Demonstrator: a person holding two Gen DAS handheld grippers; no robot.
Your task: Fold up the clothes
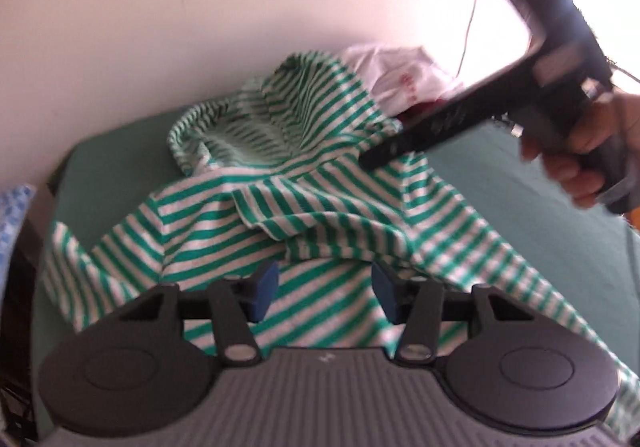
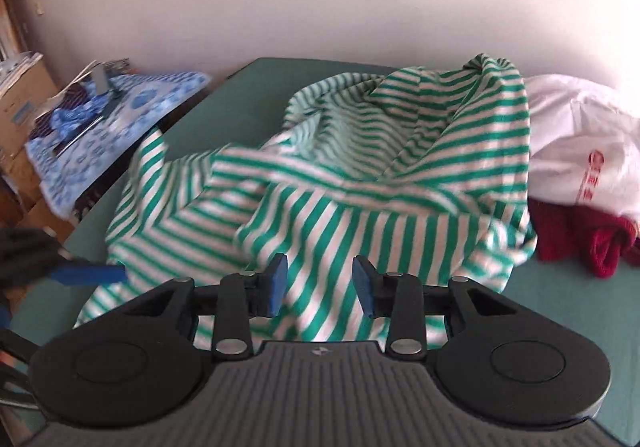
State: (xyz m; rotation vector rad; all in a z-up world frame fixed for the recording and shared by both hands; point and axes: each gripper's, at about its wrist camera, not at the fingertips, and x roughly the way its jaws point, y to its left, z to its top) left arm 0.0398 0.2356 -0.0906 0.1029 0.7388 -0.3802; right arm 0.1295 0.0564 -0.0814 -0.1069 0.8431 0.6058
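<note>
Only right wrist view shows red garment (image 2: 576,235).

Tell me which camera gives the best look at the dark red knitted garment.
The right wrist view: the dark red knitted garment lies in plain sight on the green surface, below the white plastic bag. The left wrist view shows only a sliver behind the right gripper.

Green-and-white striped knit garment (image 2: 320,199): unfolded, crumpled in a raised heap, spread across the green table surface (image 2: 264,87).

Striped shirt (image 1: 304,183) hides much of the red garment (image 2: 576,235).
</note>
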